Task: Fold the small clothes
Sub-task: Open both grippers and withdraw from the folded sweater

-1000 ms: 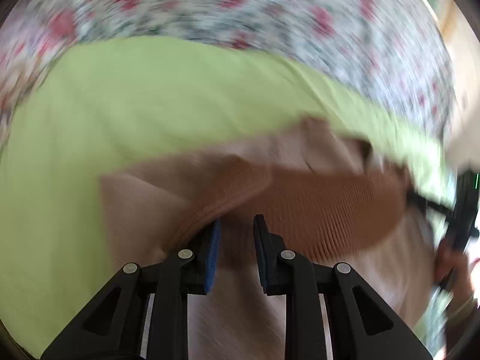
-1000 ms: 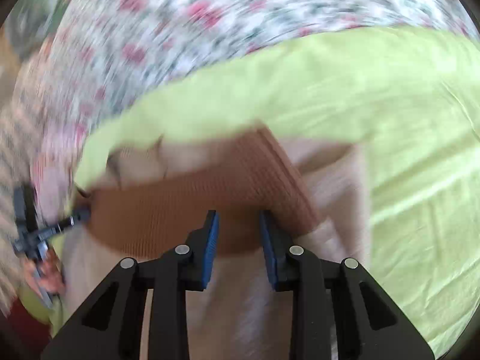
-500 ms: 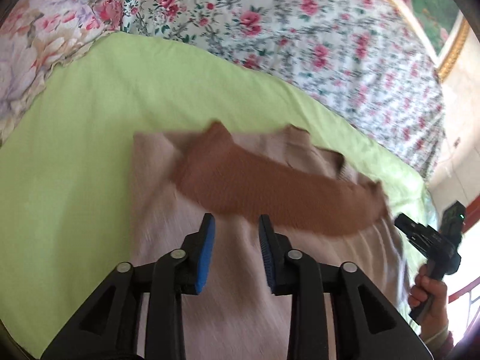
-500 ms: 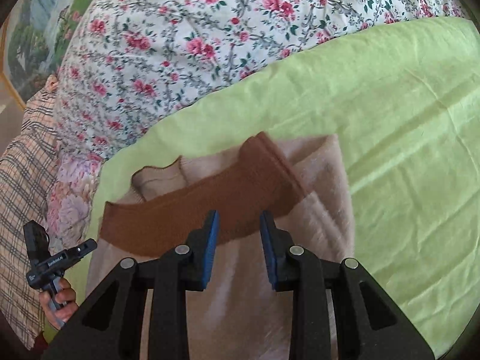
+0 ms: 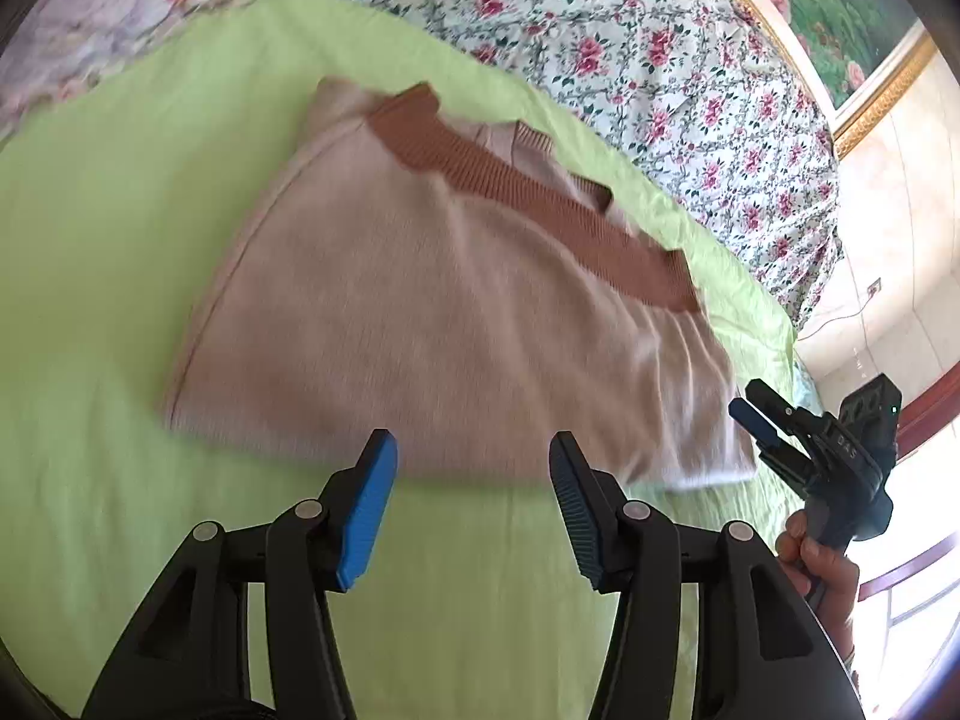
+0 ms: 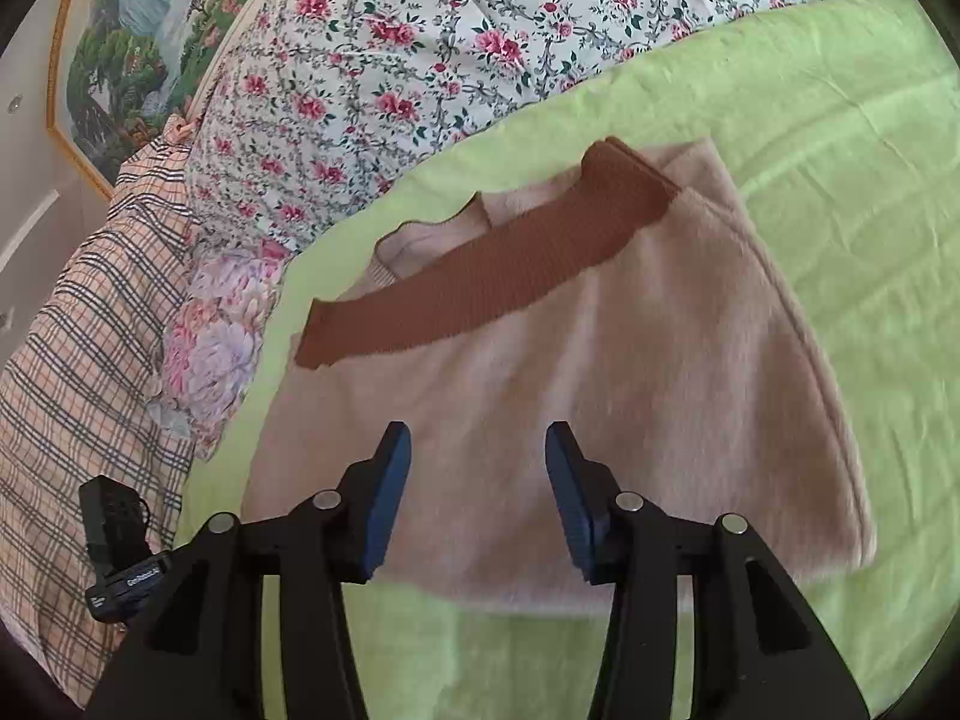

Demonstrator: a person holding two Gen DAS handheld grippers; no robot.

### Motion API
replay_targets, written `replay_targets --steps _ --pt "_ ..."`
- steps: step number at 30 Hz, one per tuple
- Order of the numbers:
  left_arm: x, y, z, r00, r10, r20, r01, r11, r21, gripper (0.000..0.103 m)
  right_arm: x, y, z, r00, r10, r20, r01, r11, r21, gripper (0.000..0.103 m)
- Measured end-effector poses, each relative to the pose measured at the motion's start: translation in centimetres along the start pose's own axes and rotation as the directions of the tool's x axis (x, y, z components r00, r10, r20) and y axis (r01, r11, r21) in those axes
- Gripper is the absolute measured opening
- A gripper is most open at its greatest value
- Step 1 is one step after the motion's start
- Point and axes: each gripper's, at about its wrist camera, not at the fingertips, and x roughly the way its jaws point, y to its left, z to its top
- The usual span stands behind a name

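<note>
A small pale pink knit garment [image 5: 456,324] with a brown ribbed band [image 5: 528,192] lies folded flat on the green sheet [image 5: 120,240]. My left gripper [image 5: 471,474] is open and empty, just short of the garment's near edge. In the right wrist view the same garment [image 6: 630,396] and its brown band [image 6: 480,282] lie ahead. My right gripper [image 6: 477,468] is open and empty above the garment's near part. The right gripper also shows in the left wrist view [image 5: 774,420], beside the garment's right edge.
A floral quilt [image 6: 420,60] lies along the far side of the bed. A plaid cloth [image 6: 78,330] and a flowered pillow [image 6: 216,336] lie at the left. A framed picture [image 6: 138,18] hangs on the wall behind. The left gripper's body [image 6: 120,552] shows at lower left.
Both grippers have opened wide and let go of the garment, then drawn back toward its near edge. The garment now lies folded, with the brown band on top at the far side.
</note>
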Motion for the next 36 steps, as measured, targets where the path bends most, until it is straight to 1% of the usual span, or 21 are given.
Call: replay_targets --steps 4,6,8,10,15,21,25,29,31,34,35,36 --pt "-0.3 0.3 -1.8 1.000 0.020 0.000 -0.020 0.999 -0.037 0.061 -1.3 0.5 -1.9 1.000 0.010 -0.004 -0.010 1.000 0.000 0.054" --pt "0.0 0.6 -2.5 1.000 0.026 -0.009 -0.026 0.998 -0.065 0.066 -2.0 0.5 -2.7 1.000 0.016 -0.001 -0.016 1.000 0.005 0.055" --pt "0.5 1.1 -3.0 0.999 0.027 -0.018 -0.029 0.994 -0.110 0.070 -2.6 0.5 -3.1 1.000 0.022 0.004 -0.022 1.000 0.011 0.056" --pt "0.9 1.8 -3.3 1.000 0.012 -0.017 -0.014 0.988 -0.157 0.071 -3.0 0.5 -3.4 1.000 0.018 0.011 -0.018 1.000 0.012 0.056" --pt "1.4 2.6 -2.5 1.000 -0.009 0.025 0.015 0.975 -0.222 0.073 -3.9 0.4 -3.8 1.000 0.019 0.022 -0.019 1.000 0.019 0.057" --pt "2.4 3.9 -0.8 0.997 -0.005 0.079 0.028 0.956 -0.293 0.074 -3.8 0.4 -3.9 0.999 0.030 0.013 -0.030 0.999 0.018 0.057" --pt "2.8 4.6 0.3 0.993 0.011 0.115 0.028 0.944 -0.330 0.074 -3.4 0.5 -4.0 0.999 0.036 0.006 -0.036 0.999 0.019 0.057" --pt "3.3 4.6 1.4 0.989 0.051 0.136 -0.004 0.947 -0.322 0.074 -2.7 0.3 -4.0 0.999 0.038 -0.006 -0.038 0.999 0.022 0.057" --pt "3.4 4.7 2.0 0.987 0.066 0.145 -0.015 0.946 -0.323 0.073 -2.3 0.2 -3.8 0.999 0.037 -0.013 -0.037 0.999 0.022 0.057" --pt "3.7 5.1 2.9 0.985 0.080 0.156 -0.023 0.941 -0.339 0.069 -1.9 -0.2 -3.3 0.999 0.039 -0.014 -0.038 0.999 0.024 0.057" --pt "3.8 5.2 3.1 0.984 0.084 0.159 -0.025 0.938 -0.345 0.063 -1.7 -0.3 -3.0 0.999 0.039 -0.014 -0.038 0.999 0.023 0.057" --pt "3.8 5.3 3.3 0.983 0.092 0.161 -0.030 0.937 -0.349 0.052 -1.5 -0.4 -2.8 0.999 0.041 -0.015 -0.041 0.999 0.023 0.057"
